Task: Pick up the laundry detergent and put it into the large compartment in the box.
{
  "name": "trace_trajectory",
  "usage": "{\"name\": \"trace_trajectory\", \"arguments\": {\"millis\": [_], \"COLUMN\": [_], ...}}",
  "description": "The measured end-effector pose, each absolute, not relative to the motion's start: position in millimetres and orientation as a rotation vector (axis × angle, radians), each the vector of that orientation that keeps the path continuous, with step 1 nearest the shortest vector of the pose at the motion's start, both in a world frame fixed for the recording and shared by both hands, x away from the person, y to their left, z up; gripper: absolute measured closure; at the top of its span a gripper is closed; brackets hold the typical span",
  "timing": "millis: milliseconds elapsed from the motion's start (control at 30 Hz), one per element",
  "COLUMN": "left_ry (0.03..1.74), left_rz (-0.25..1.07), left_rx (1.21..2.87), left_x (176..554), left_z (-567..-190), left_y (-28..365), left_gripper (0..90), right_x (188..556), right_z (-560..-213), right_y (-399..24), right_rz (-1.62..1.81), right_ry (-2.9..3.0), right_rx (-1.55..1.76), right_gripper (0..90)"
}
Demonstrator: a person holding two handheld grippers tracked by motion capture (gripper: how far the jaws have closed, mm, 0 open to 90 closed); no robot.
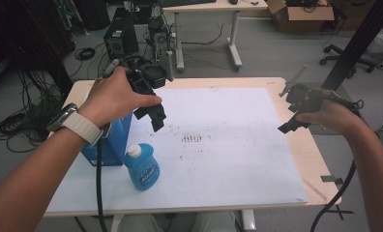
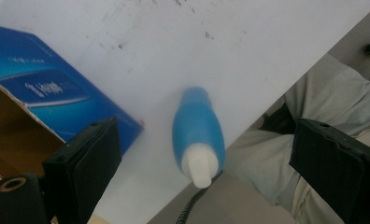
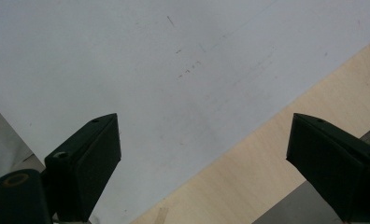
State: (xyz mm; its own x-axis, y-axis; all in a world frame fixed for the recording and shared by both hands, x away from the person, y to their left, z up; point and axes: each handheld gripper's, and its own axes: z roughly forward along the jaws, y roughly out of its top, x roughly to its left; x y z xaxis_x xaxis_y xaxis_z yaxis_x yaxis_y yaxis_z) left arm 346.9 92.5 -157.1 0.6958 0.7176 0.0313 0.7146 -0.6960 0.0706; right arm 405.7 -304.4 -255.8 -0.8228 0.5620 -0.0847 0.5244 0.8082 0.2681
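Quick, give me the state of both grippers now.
Left gripper: open, holding nothing, above the blue bottle.
Right gripper: open, holding nothing, over the table edge.

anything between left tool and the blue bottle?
Nothing. In the left gripper view the open left tool looks straight down at the blue bottle, with bare white mat around it; the blue box sits off to one side.

Near left, the bottle (image 1: 142,167) looks like smooth, glossy blue plastic with a matt white cap (image 1: 133,151). The box (image 1: 113,140) beside it is glossy printed cardboard. The counter (image 1: 313,159) shows pale wood under a scuffed matt white sheet (image 1: 218,159).
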Motion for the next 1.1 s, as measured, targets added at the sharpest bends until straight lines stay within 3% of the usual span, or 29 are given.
{"name": "trace_trajectory", "arguments": {"millis": [500,1100], "left_ry": [1.343,1.372], "left_rz": [0.075,0.044], "left_rx": [2.781,2.751], "left_x": [334.4,324.3], "left_z": [-165.1,-188.4], "left_y": [107.6,116.2], "left_gripper": [9.2,9.1], "right_x": [406.5,406.4], "right_z": [-256.2,-256.6], "right_y": [-302.9,-301.8], "right_rz": [0.355,0.357], "right_ry": [2.831,2.832], "right_rx": [0.852,0.847], "right_gripper": [9.8,9.8]}}
